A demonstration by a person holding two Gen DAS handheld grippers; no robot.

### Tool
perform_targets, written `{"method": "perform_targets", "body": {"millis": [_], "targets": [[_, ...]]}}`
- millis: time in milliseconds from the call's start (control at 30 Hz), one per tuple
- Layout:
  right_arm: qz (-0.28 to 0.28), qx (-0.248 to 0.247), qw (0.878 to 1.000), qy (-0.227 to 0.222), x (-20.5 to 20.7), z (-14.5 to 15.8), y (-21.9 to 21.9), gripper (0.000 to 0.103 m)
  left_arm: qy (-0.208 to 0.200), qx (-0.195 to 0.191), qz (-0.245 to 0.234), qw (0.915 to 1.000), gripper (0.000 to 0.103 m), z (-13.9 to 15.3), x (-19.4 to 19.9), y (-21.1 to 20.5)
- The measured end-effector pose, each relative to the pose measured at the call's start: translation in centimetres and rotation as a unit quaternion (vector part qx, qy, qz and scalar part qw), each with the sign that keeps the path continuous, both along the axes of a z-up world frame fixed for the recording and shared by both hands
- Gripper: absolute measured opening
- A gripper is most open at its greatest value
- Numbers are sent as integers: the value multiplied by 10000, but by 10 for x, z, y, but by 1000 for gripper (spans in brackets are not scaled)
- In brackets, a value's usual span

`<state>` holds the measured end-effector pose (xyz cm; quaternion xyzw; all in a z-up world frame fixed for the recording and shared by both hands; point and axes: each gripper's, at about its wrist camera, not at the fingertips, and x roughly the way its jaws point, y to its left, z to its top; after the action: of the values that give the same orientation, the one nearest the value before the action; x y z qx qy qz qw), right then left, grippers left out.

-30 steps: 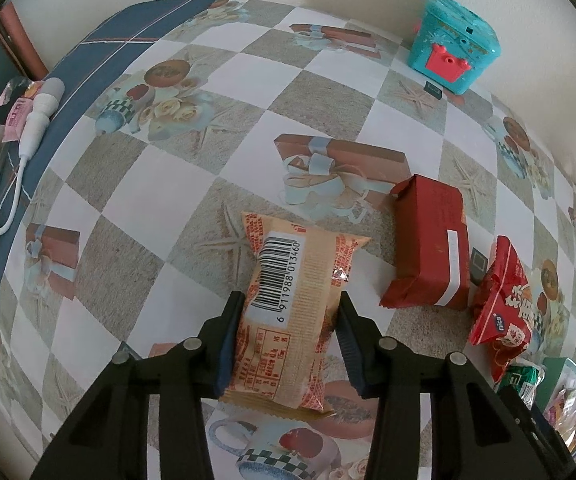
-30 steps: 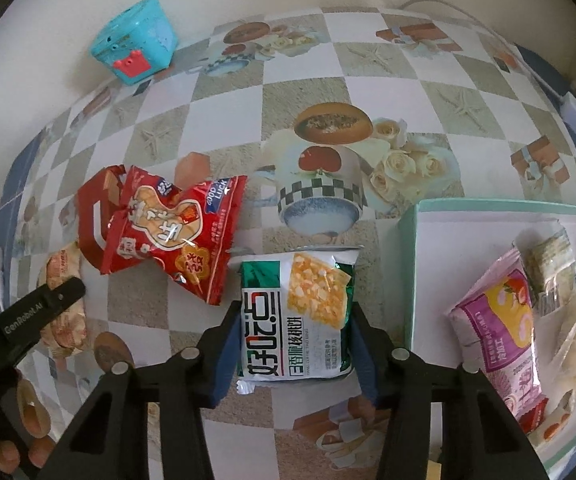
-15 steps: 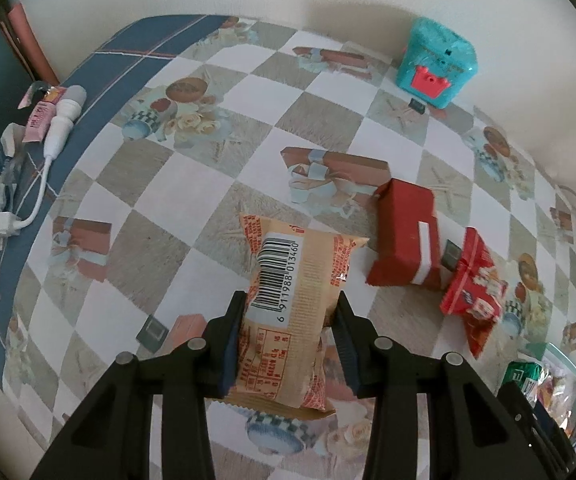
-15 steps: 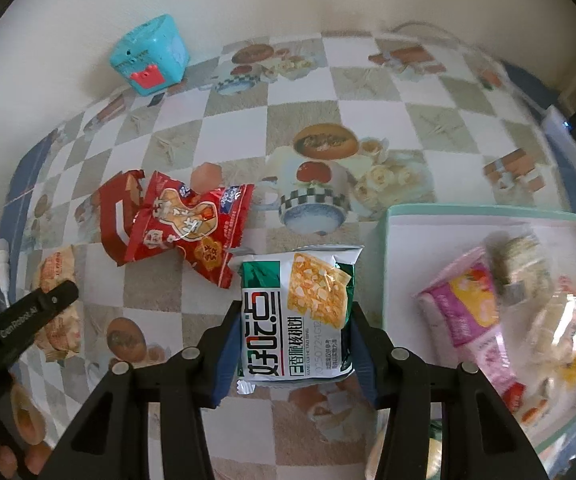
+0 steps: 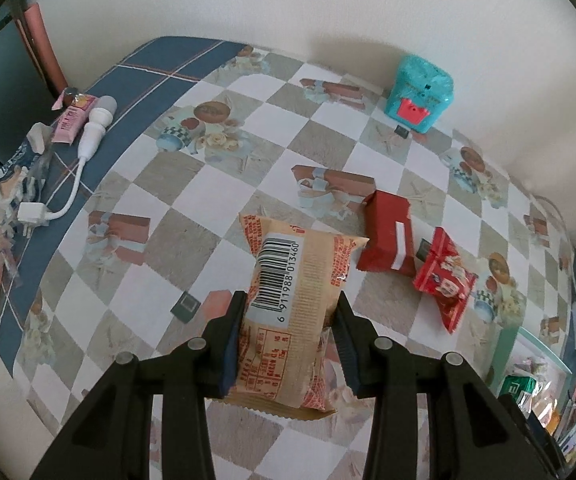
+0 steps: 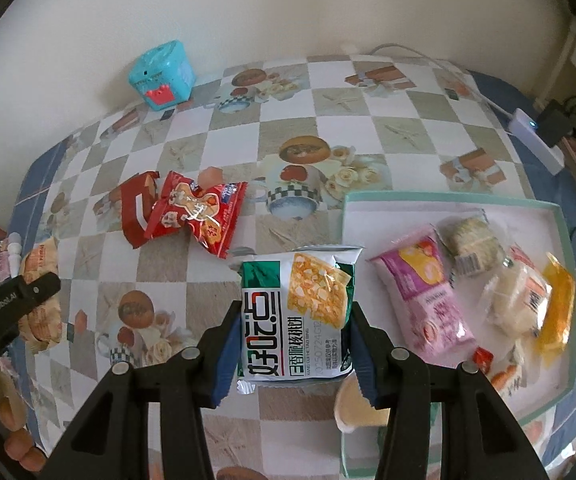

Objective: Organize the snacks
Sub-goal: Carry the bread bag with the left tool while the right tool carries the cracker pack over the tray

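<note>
Looking down, I see the checkered, shiny picture tablecloth (image 6: 192,280) spread flat. On it sits a shallow white tray with a teal rim (image 6: 439,197), holding a pink wrapped snack (image 6: 427,300), a clear-wrapped oat bar (image 6: 469,240) and a yellow packet (image 6: 557,304). My right gripper (image 6: 293,348) squeezes a puffy green and white cracker bag (image 6: 295,316) beside the tray. My left gripper (image 5: 288,340) squeezes a crinkly tan bag with a barcode (image 5: 291,304) above the cloth.
</note>
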<state>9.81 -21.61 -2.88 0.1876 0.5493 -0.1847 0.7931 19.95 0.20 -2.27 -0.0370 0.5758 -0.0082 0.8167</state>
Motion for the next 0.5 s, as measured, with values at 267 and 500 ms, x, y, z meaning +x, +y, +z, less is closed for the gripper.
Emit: {"method": "perform_targets", "body": {"millis": [267, 500], "targets": [[-198, -2, 9991, -383, -30, 26, -8, 52, -314, -66, -287, 9991, 43, 27, -28, -16], [-569, 132, 9965, -592, -48, 36, -36, 52, -534, -215, -497, 9971, 43, 48, -41, -34]]}}
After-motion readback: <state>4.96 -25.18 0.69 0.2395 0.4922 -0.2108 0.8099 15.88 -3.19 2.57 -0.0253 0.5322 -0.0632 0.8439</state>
